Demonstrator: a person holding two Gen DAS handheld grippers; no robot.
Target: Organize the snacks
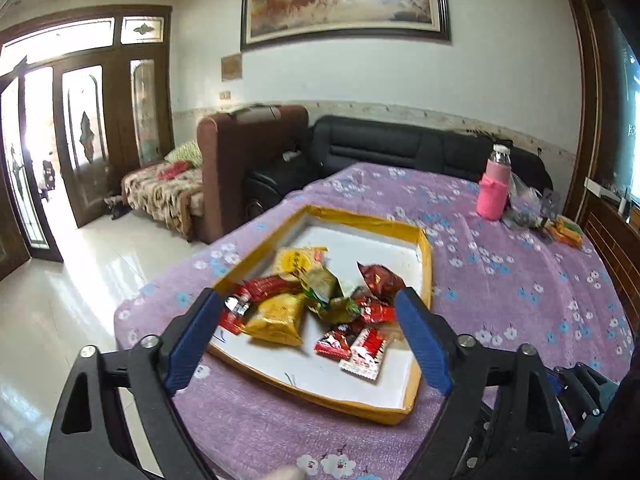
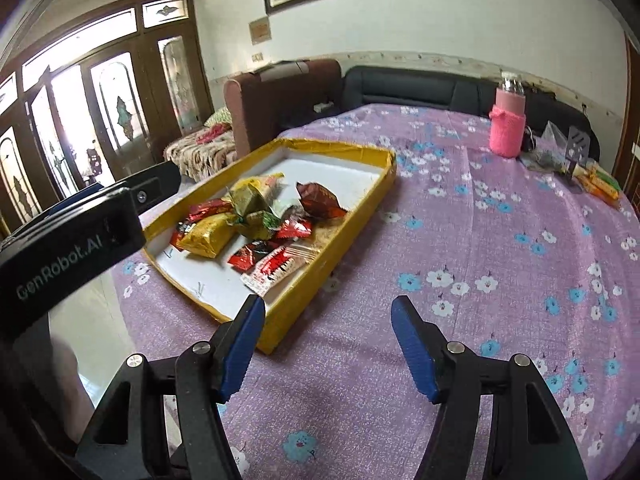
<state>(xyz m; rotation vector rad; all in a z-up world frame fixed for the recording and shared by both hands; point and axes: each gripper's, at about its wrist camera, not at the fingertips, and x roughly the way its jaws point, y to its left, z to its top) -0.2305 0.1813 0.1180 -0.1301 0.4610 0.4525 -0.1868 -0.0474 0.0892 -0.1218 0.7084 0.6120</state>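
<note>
A shallow yellow-rimmed tray [image 1: 424, 276] with a white floor lies on the purple flowered tablecloth; it also shows in the right wrist view [image 2: 376, 184]. Several snack packets lie heaped in it: a yellow packet [image 1: 278, 318] [image 2: 206, 236], a green one [image 1: 320, 284] [image 2: 248, 200], a dark red one [image 1: 380, 278] [image 2: 320, 200] and a red-and-white one [image 1: 366, 354] [image 2: 272, 268]. My left gripper [image 1: 310, 300] is open and empty, just above the tray's near end. My right gripper [image 2: 326, 310] is open and empty over bare cloth, right of the tray's near corner.
A bottle in a pink knitted sleeve [image 1: 494, 192] [image 2: 507, 128] stands at the table's far right, with plastic bags and orange-green packets [image 1: 564, 232] [image 2: 600, 184] beside it. A brown sofa [image 1: 240, 160] and a black sofa [image 1: 400, 144] stand beyond the table. The table edge drops to tiled floor on the left.
</note>
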